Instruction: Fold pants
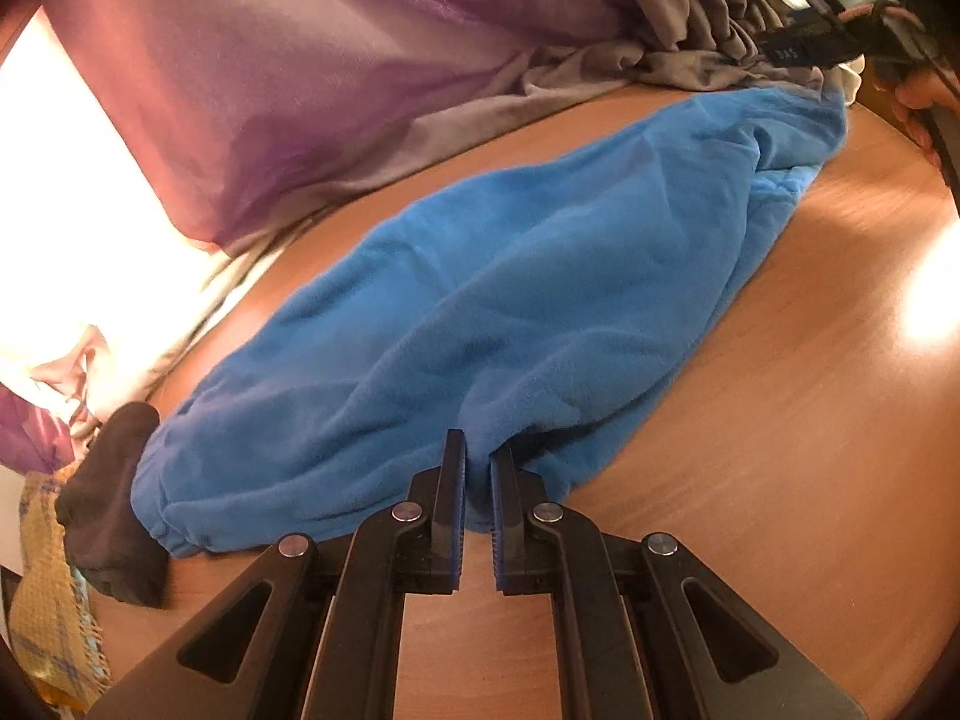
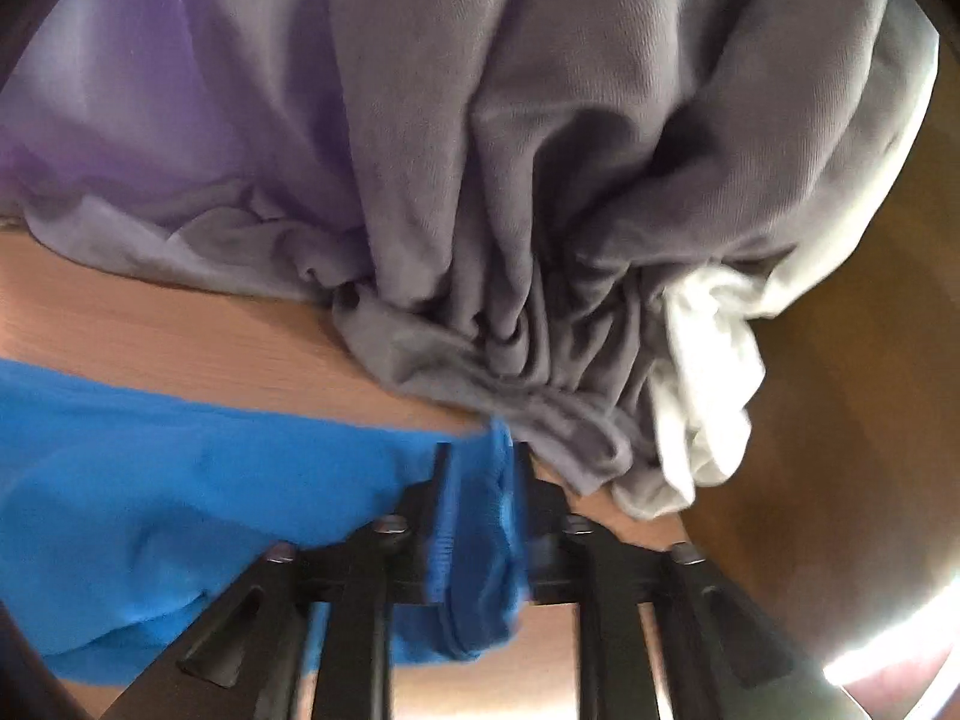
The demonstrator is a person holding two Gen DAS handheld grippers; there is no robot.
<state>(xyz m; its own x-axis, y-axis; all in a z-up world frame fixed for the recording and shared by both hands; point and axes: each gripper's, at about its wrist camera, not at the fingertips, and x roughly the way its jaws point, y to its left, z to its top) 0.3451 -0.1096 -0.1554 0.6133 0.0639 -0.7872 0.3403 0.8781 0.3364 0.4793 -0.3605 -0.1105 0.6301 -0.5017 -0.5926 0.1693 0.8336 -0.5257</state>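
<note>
Your left gripper [image 1: 478, 468] pinches the blue pants [image 1: 510, 276] near edge | your right gripper [image 2: 480, 474] clamps their far end | pants stretched across table [image 1: 780, 420]

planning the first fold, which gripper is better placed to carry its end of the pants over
Right. The right gripper is already shut on an end of the blue pants, fabric bunched between its fingers. The left gripper only pinches a side edge mid-length, better for anchoring.
</note>
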